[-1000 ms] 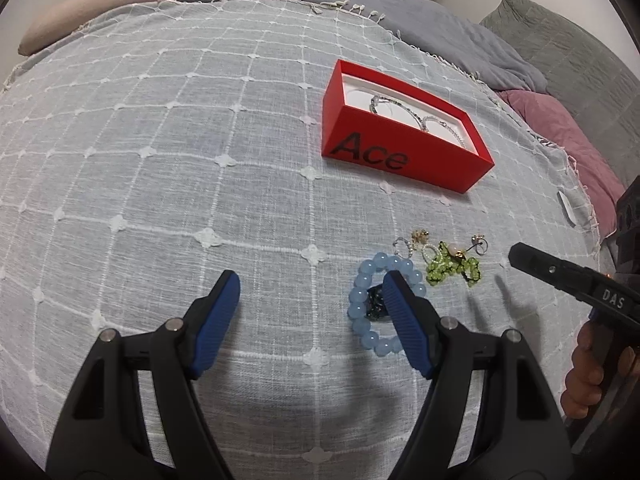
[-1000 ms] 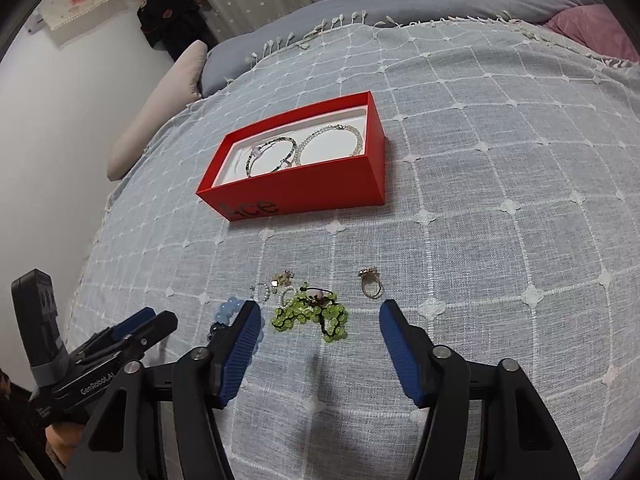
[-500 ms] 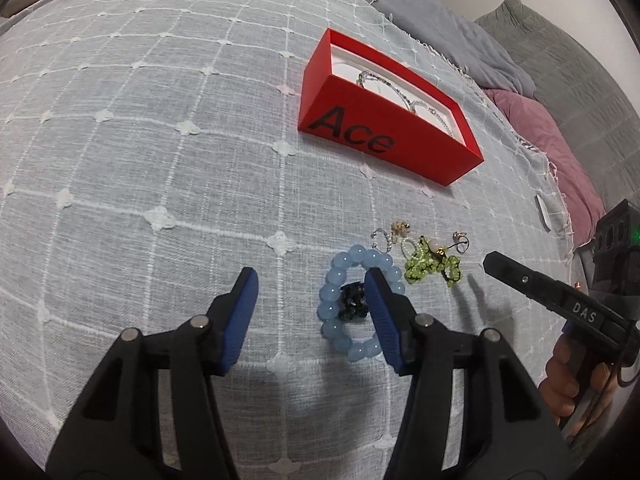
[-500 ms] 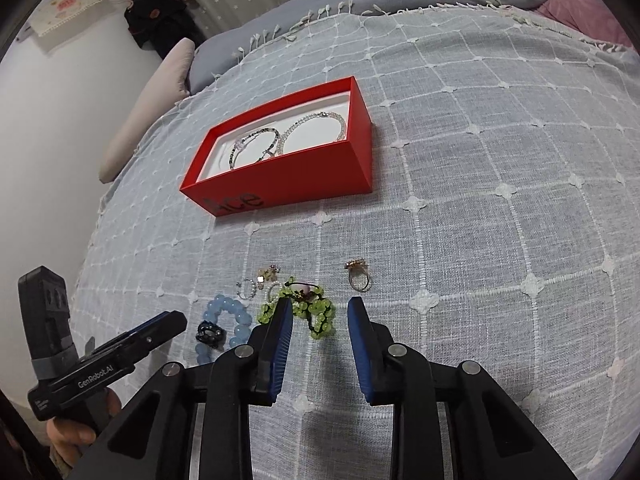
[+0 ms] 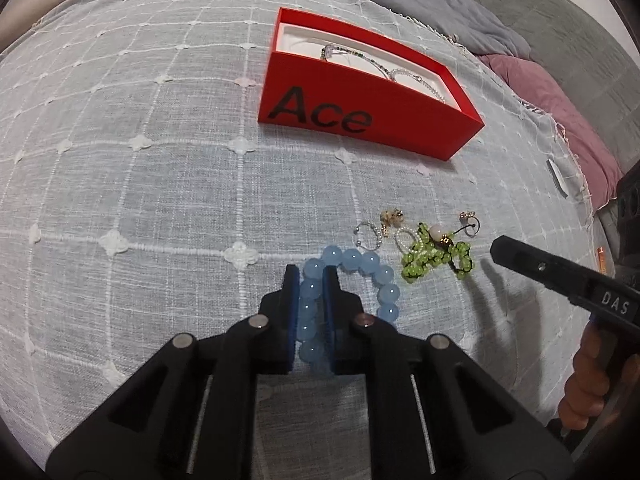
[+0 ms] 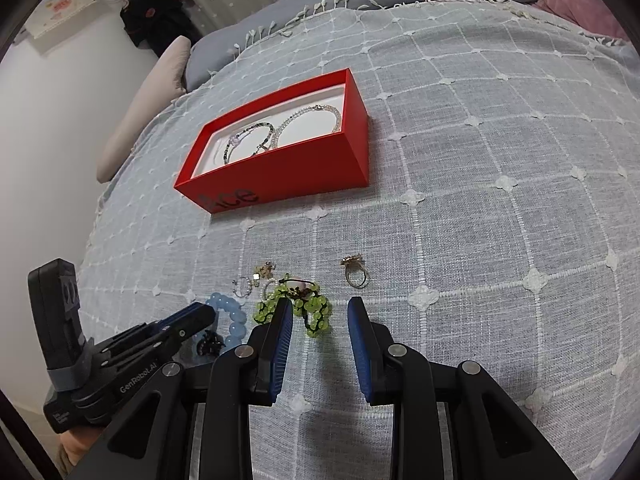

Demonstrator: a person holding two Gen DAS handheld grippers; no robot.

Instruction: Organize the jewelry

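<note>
My left gripper (image 5: 311,276) is shut on the near side of a light blue bead bracelet (image 5: 352,258) that lies on the bedspread; the bracelet (image 6: 228,308) and the left gripper (image 6: 200,314) also show in the right wrist view. A green bead bracelet (image 5: 436,258) lies just right of it. My right gripper (image 6: 319,314) is open, its left finger touching the green bracelet (image 6: 316,312). A gold ring (image 6: 354,270) lies beyond its right finger. A red box (image 5: 372,120) holds two thin bracelets (image 6: 280,130).
Small rings and an earring (image 5: 380,228) lie between the bracelets and the red box (image 6: 280,184). A pink pillow (image 5: 560,120) and grey bedding lie at the right edge. A beige pillow (image 6: 136,112) lies at the far left.
My left gripper has closed on the blue bracelet. My right gripper shut to a narrow gap, then reopened wider near the green bracelet.
</note>
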